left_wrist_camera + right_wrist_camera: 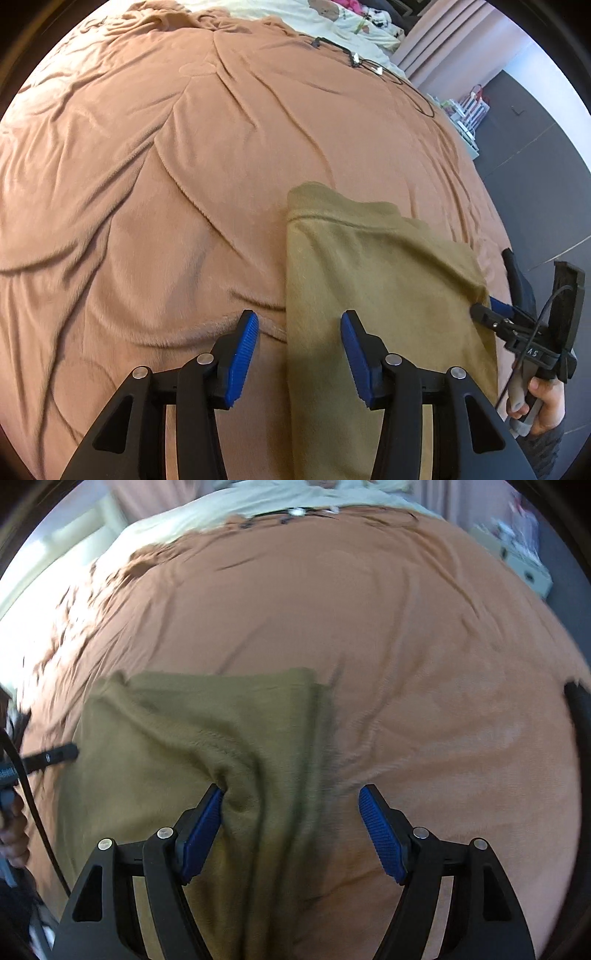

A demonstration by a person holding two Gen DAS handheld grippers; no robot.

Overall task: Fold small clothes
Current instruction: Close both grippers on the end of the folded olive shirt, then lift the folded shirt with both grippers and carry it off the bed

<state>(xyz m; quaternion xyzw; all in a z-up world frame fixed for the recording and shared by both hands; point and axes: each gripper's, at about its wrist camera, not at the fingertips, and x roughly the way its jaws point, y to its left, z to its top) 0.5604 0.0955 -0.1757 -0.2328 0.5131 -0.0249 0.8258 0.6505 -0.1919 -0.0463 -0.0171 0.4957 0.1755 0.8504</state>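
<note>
You had both the left hand-held gripper (299, 350) and right hand-held gripper (290, 830) released astride the olive cloth (369, 280), which risked snagging the blanket (184, 184) beneath.

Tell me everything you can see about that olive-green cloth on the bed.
The cloth is a small olive-green garment of soft, fuzzy fabric, folded into a rough rectangle with a doubled far edge. It lies flat on the brown blanket. The left claw is open, straddling its left edge. The right claw is open too, astride its right edge; one of its blue pads presses into the fabric, puckering it there. What kind of garment it is cannot be told.
</note>
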